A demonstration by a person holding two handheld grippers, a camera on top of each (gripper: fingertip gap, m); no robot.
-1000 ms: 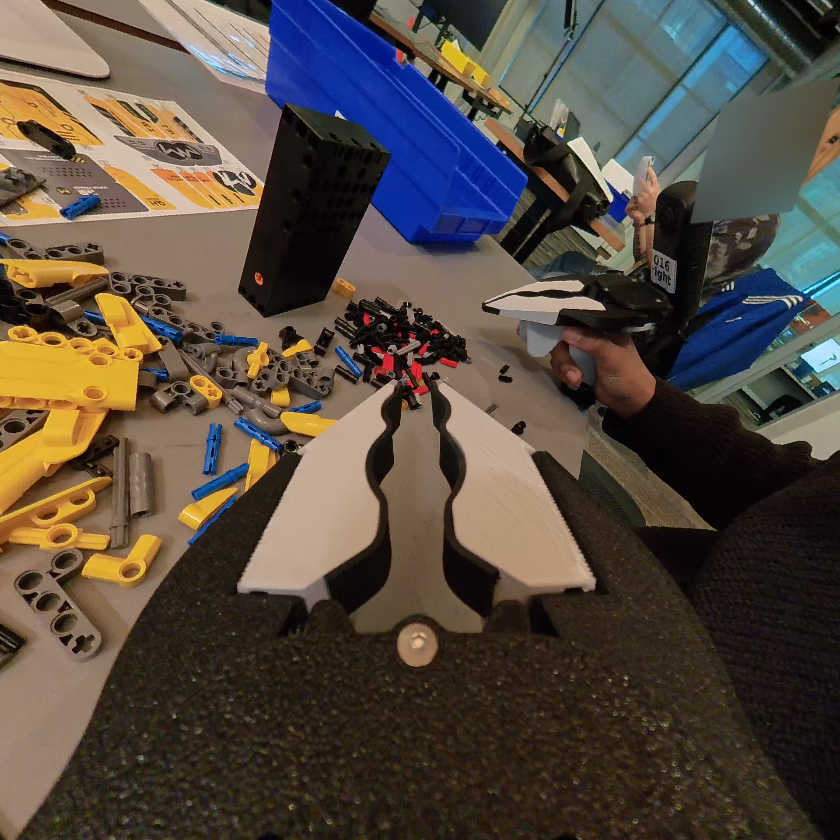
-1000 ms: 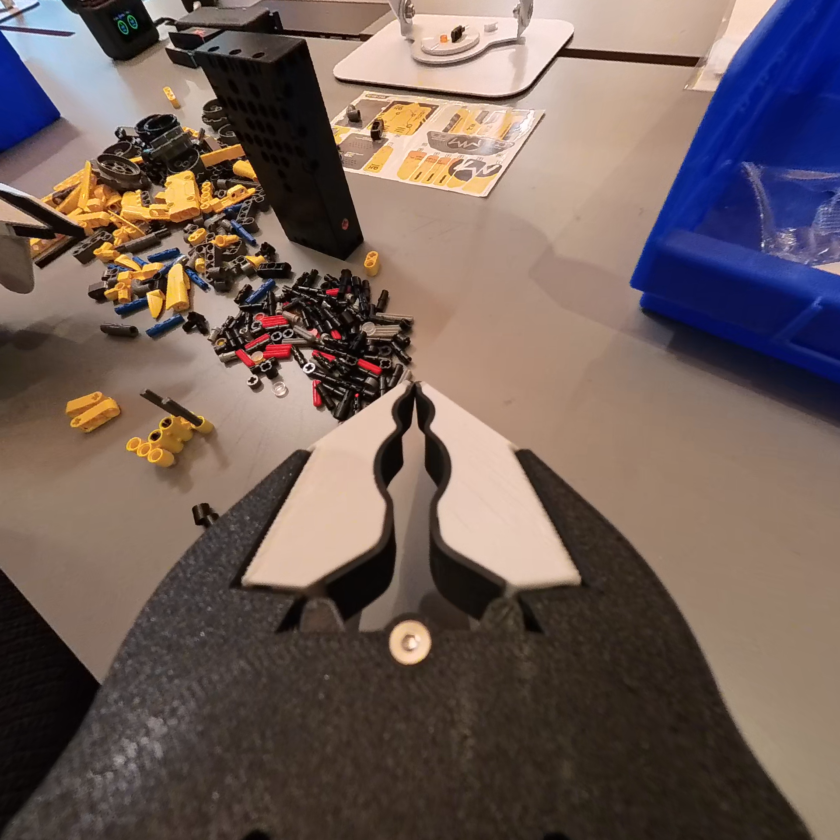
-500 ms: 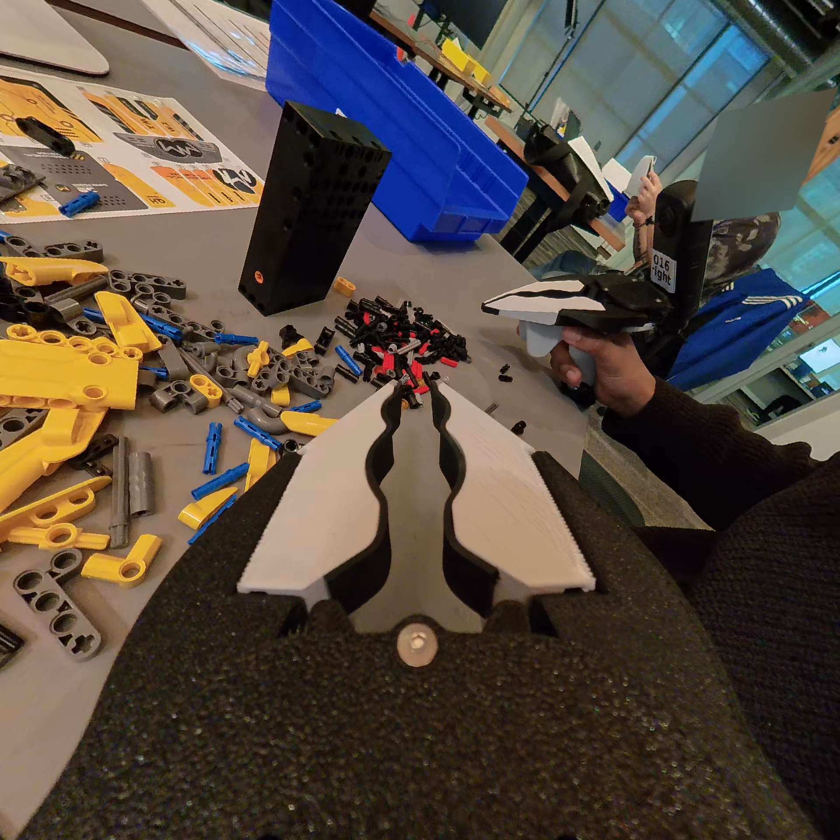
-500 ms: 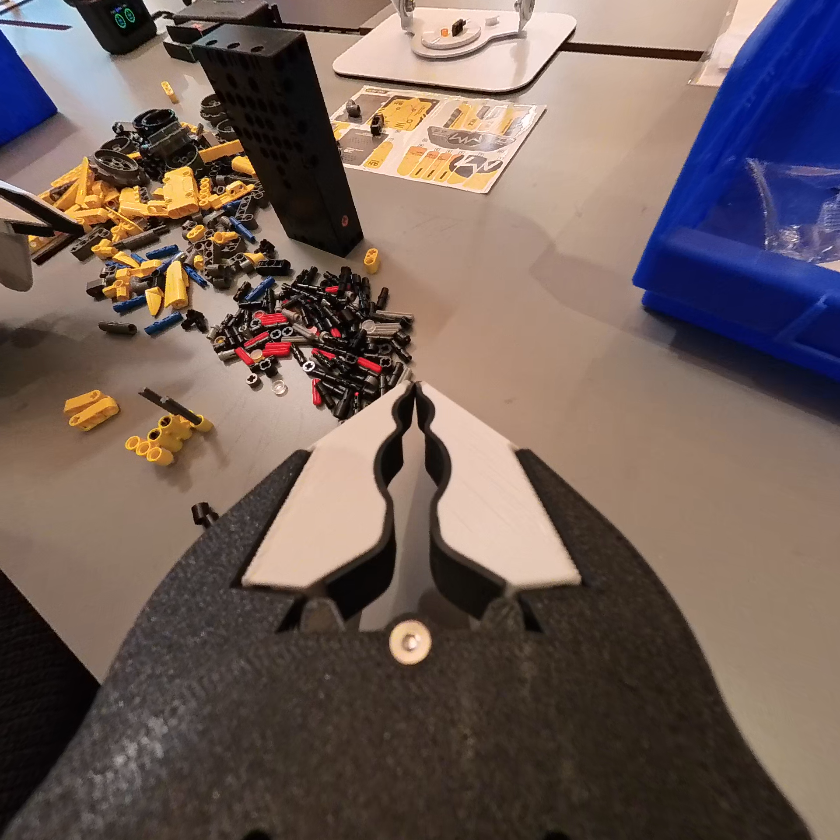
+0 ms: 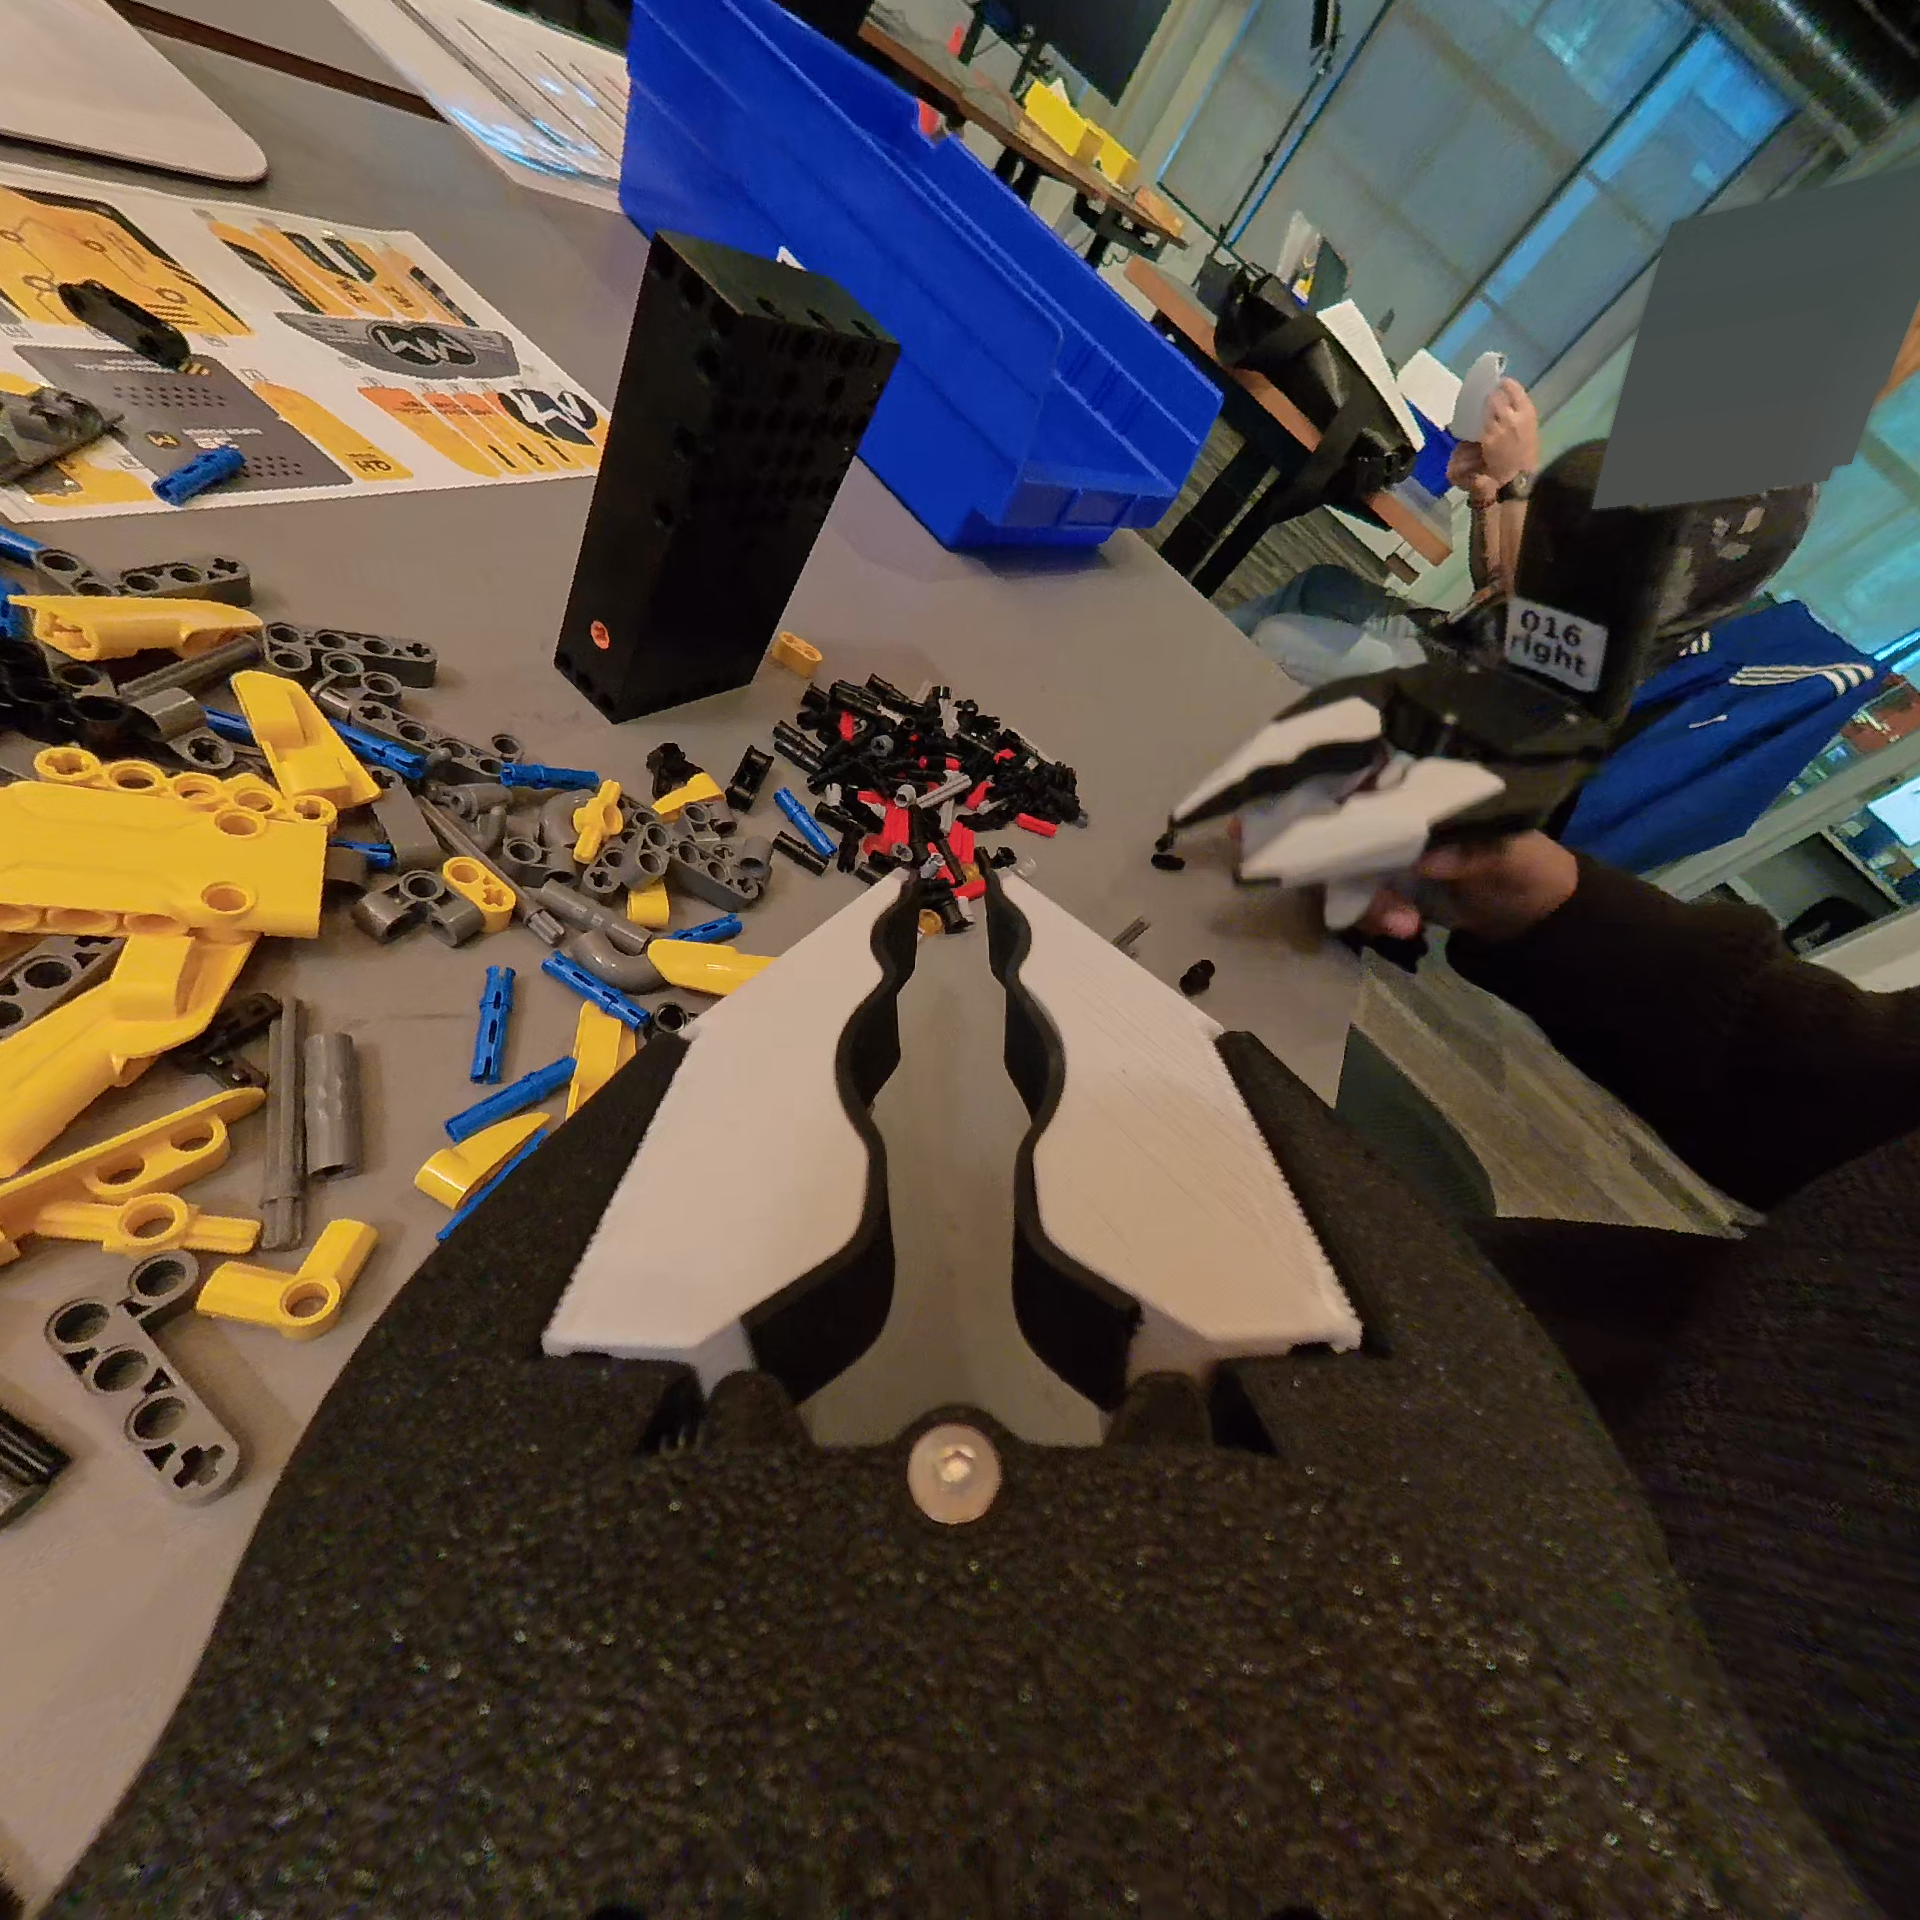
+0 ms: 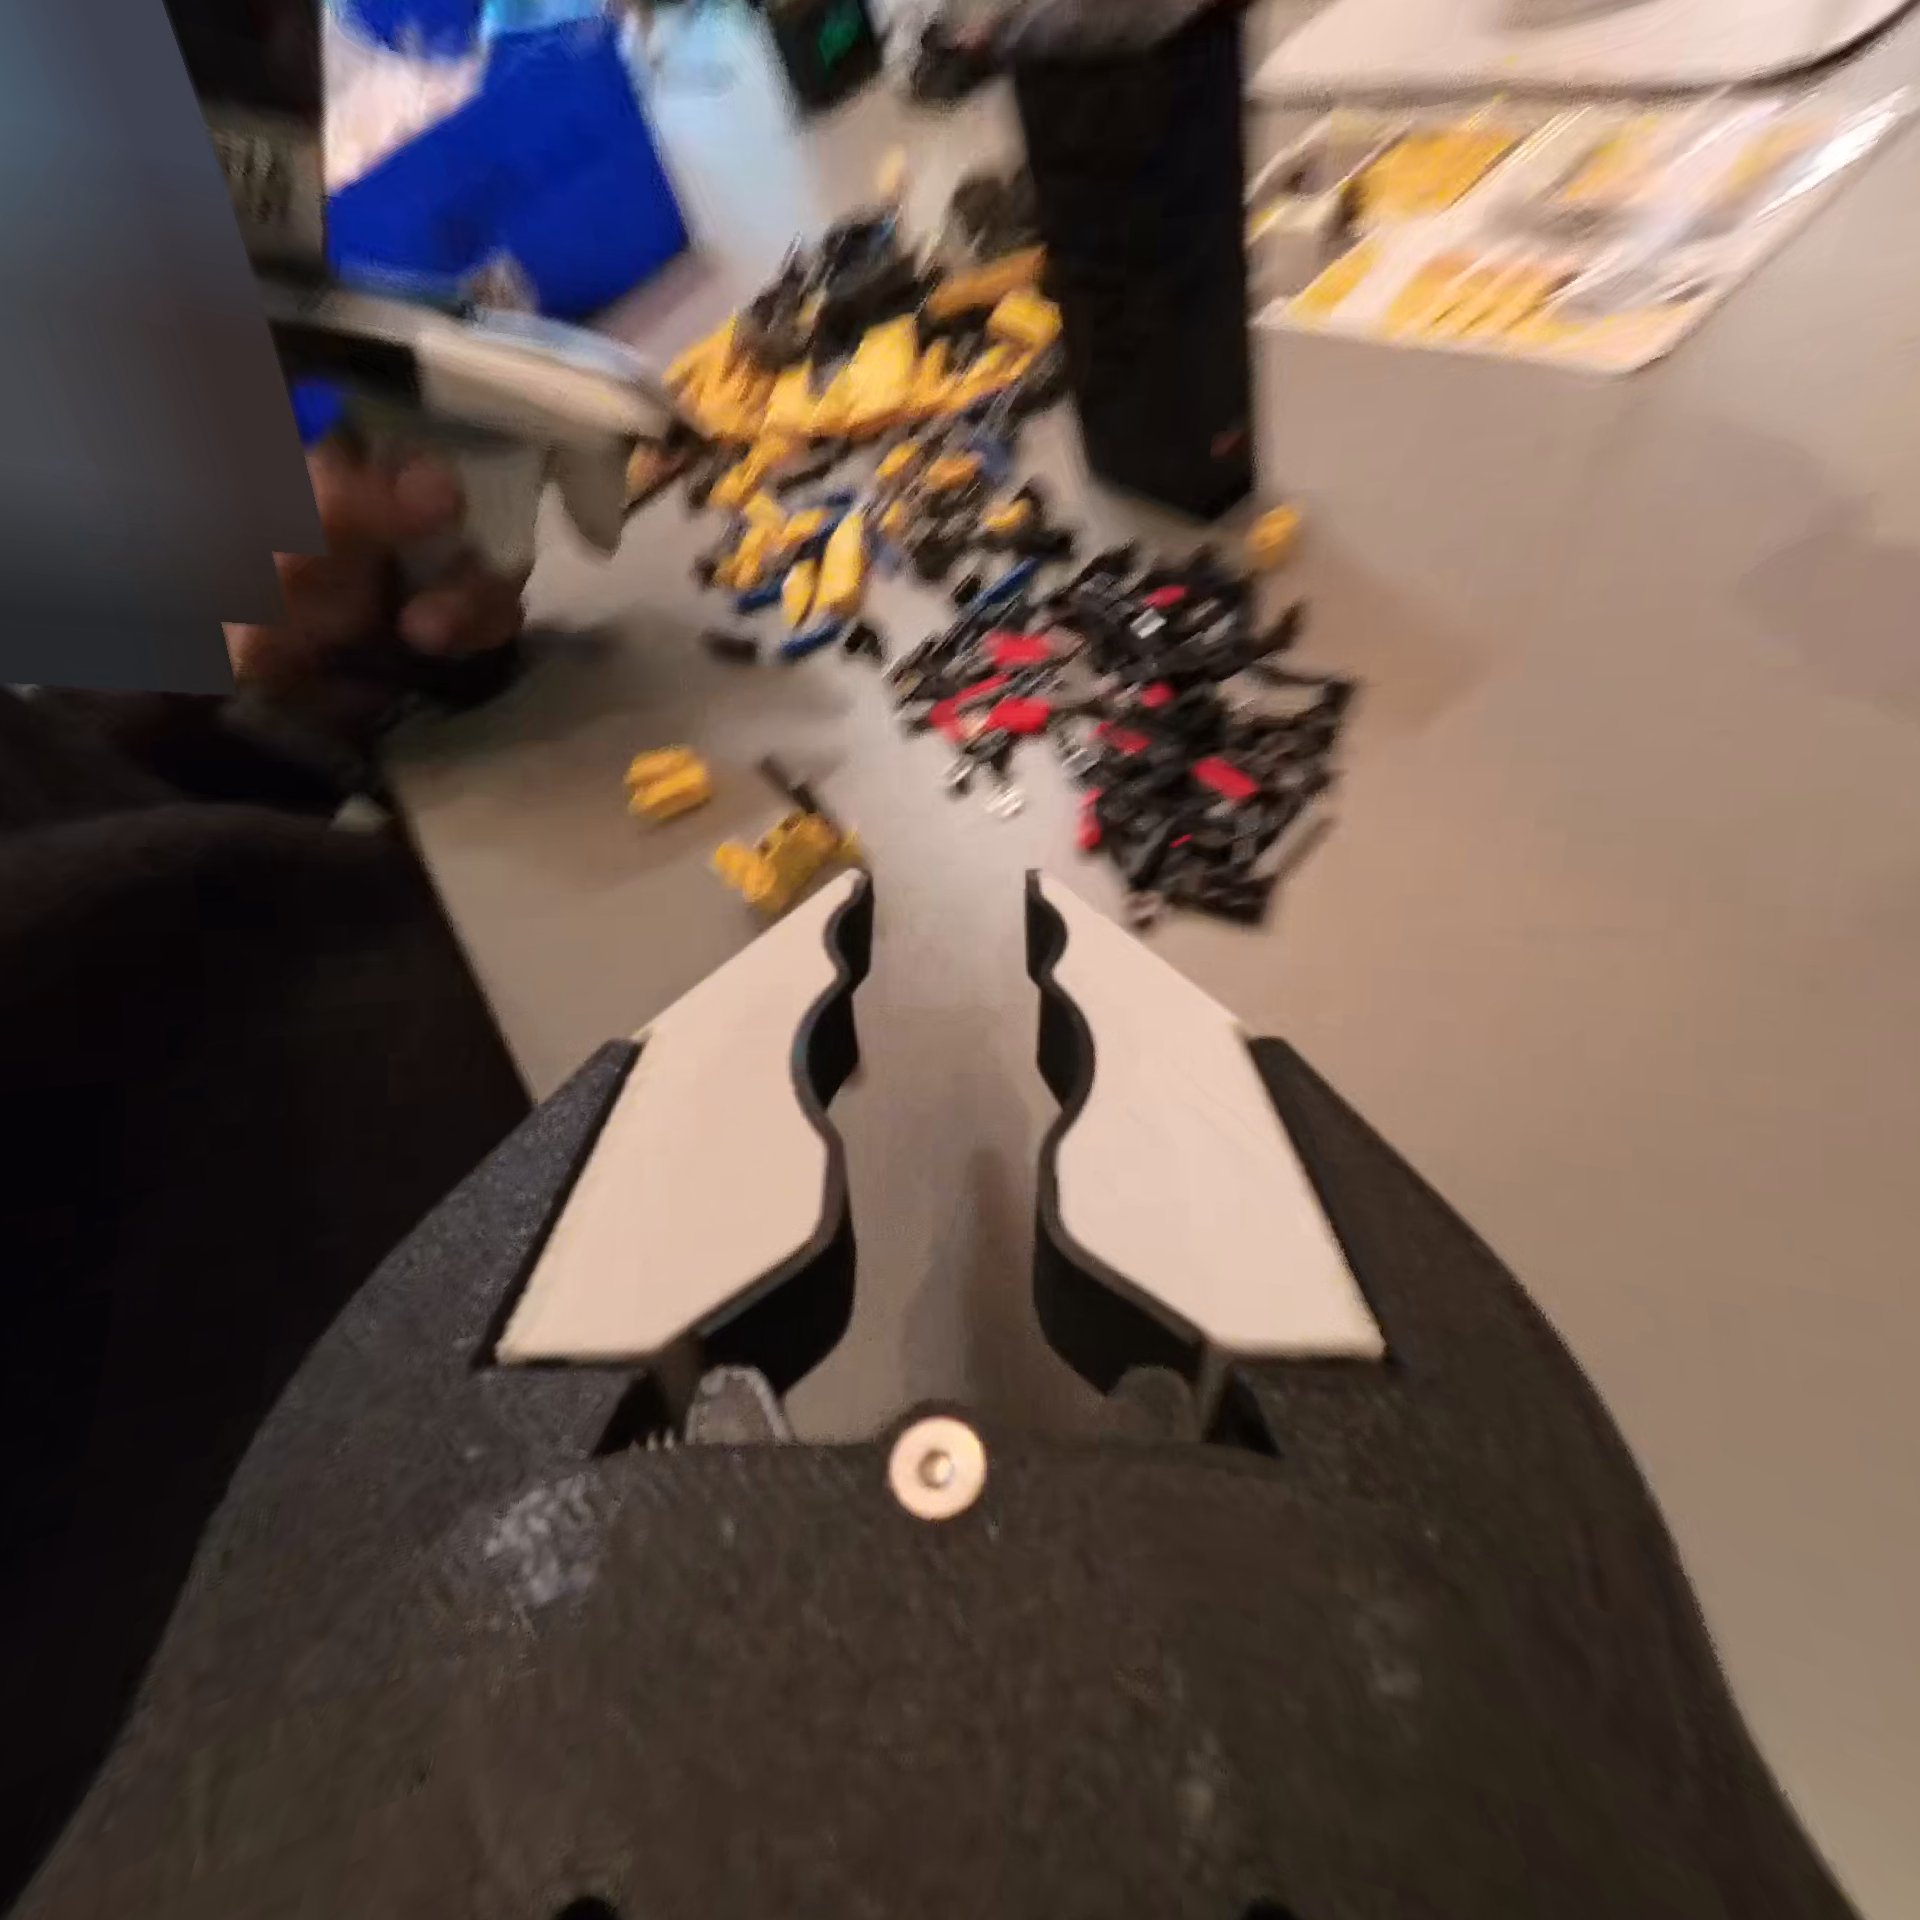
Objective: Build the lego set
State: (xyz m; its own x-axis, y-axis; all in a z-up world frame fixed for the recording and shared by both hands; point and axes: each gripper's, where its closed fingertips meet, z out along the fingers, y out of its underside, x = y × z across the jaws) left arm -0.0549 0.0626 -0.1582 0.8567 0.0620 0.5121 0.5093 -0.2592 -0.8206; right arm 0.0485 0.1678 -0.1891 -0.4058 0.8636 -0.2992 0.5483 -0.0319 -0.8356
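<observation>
My left gripper (image 5: 951, 883) hovers low over the grey table with its tips a narrow gap apart and nothing between them, at the near edge of a pile of black and red pins (image 5: 935, 769). My right gripper (image 6: 948, 883) is open and empty above the table. A small yellow assembly (image 6: 779, 857) lies just off its left fingertip, and the pin pile (image 6: 1132, 707) lies ahead to the right. The right wrist view is motion-blurred. In the left wrist view the right gripper (image 5: 1210, 847) shows open at the table's right edge, held by a hand.
A tall black perforated block (image 5: 727, 478) stands behind the pins. Yellow, grey and blue beams and connectors (image 5: 208, 883) spread to the left. A blue bin (image 5: 935, 312) and a printed sheet (image 5: 312, 353) lie farther back. The table edge (image 5: 1340, 1039) is close on the right. The gap from one gripper's tips to the other's is roughly 15 cm.
My right gripper has opened from shut and swung left and lower toward the small yellow pieces, blurring its view. My left gripper has stayed in place.
</observation>
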